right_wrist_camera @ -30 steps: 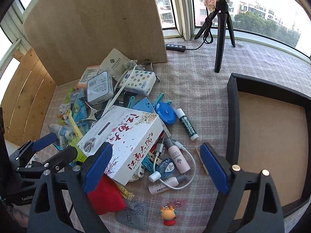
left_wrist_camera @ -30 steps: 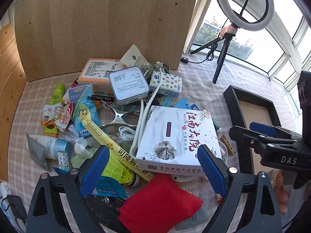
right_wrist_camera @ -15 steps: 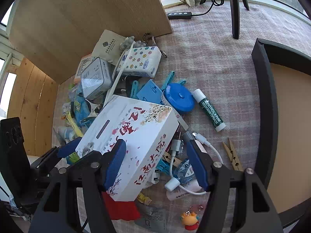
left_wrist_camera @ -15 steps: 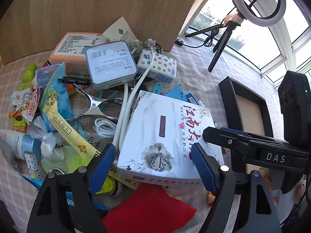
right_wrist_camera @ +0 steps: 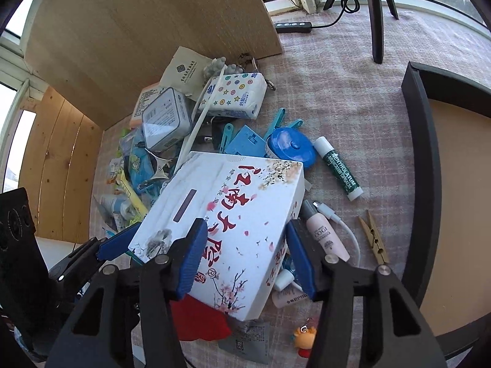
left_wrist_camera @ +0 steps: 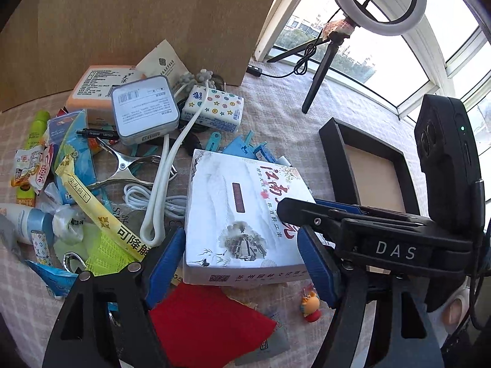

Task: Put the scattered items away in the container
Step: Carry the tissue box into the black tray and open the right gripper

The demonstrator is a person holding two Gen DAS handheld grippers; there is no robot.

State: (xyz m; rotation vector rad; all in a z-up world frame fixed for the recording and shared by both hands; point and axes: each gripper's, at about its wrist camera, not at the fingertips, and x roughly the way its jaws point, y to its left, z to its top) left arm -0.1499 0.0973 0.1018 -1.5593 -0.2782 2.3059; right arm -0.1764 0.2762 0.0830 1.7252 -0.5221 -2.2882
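Observation:
A white box with red calligraphy (left_wrist_camera: 245, 214) (right_wrist_camera: 221, 208) lies on top of the pile of scattered items. My left gripper (left_wrist_camera: 241, 263) straddles the box's near short end, its blue pads standing right at the two sides; I see no squeeze. My right gripper (right_wrist_camera: 245, 257) hangs over the box's other end. Its jaws are closing, with the left pad above the top face and the right pad beside the box's side. In the left wrist view the right gripper's fingers (left_wrist_camera: 307, 211) reach across the box. The black tray (left_wrist_camera: 334, 153) (right_wrist_camera: 414, 153) with a tan floor stands to the right.
Around the box lie a grey tin (left_wrist_camera: 144, 113), a star-patterned tissue pack (right_wrist_camera: 236, 98), a red cloth (left_wrist_camera: 208, 325), a green lip balm (right_wrist_camera: 337, 168), a clothespin (right_wrist_camera: 373, 236) and a small toy figure (right_wrist_camera: 303, 339). A wooden board (right_wrist_camera: 138, 30) backs the pile. A ring-light tripod (left_wrist_camera: 319, 73) stands behind.
Both grippers have come in over the white box, which now fills the space between their pads. The right jaws have narrowed clearly, the left ones only slightly.

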